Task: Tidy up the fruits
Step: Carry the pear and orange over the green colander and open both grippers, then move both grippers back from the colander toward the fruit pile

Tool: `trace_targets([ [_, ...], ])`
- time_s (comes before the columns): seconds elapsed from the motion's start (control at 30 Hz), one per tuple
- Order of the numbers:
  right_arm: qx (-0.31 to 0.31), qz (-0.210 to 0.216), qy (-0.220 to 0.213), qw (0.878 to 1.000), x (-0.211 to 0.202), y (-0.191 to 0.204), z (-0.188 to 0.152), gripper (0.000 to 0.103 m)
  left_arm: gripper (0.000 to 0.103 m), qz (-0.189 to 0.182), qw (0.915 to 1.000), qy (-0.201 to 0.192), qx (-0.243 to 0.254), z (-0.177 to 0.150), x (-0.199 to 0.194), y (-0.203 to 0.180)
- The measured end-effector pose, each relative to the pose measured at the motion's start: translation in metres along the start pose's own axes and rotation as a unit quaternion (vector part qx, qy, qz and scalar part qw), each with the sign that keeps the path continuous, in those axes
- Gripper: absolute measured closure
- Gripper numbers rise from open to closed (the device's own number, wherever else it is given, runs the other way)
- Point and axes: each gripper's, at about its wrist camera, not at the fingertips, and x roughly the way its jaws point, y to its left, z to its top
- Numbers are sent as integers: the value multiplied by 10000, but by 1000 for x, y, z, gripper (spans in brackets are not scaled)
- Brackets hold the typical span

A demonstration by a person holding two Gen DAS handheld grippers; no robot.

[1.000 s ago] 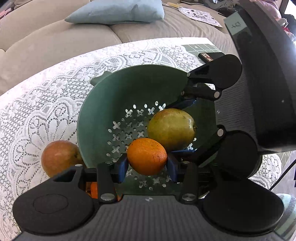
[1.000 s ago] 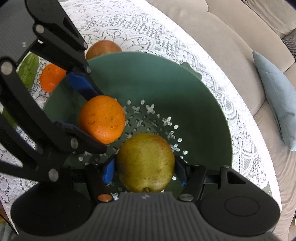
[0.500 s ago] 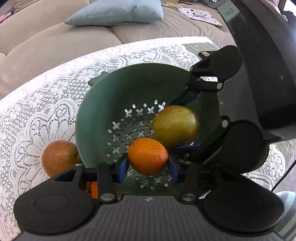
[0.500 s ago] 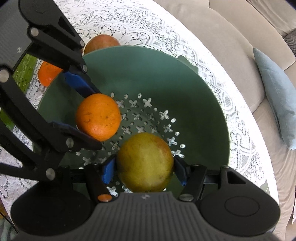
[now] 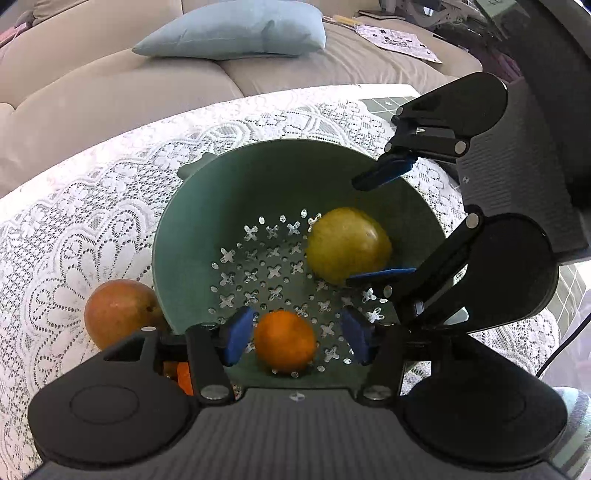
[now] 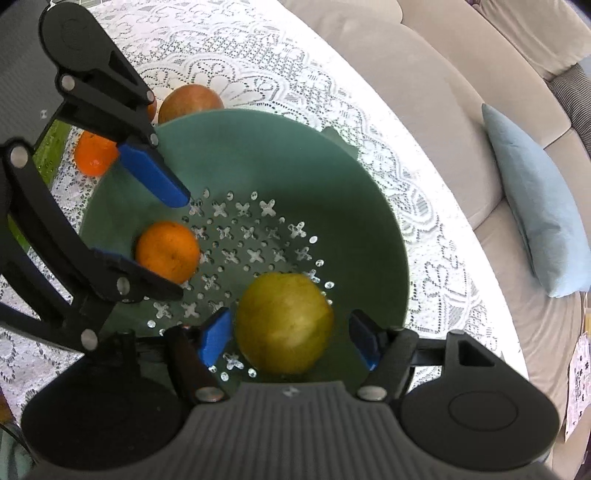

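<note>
A green colander bowl stands on a lace tablecloth. An orange and a yellow-green pear lie on its perforated bottom. My left gripper is open above the orange, its blue pads apart from the fruit on both sides. My right gripper is open around the pear without touching it. Each gripper shows in the other's view.
A reddish apple and another orange lie on the cloth beside the bowl. Something green lies further left. A beige sofa with a blue cushion is behind the table.
Both grippers have opened and let go of their fruit. The orange and the pear have dropped to the bowl's bottom. Both grippers have lifted back a little.
</note>
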Motion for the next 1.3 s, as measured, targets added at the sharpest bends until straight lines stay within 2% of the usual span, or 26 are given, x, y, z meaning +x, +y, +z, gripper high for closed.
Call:
trace_targets([
  [0.3,151,-302,-247,9991,-19,7,5,31,38,27,9993,-316,-172,-5,-25,-4],
  [0.53,762,-447,-539,9946,-33,12,11,31,37,131,9963,-738,-432,-18,-55,4],
  [0.83,1228,-305,-1007,9868,-49,35,25,30,37,398,9909,-994,-819,-41,-84,30],
  [1.03,1184,-89,-1254,9850,-55,54,36,29,37,672,9876,-1065,-942,-56,-98,46],
  [1.3,986,-40,-1305,9865,-51,73,52,29,37,733,9850,-1064,-1147,-71,-101,67],
])
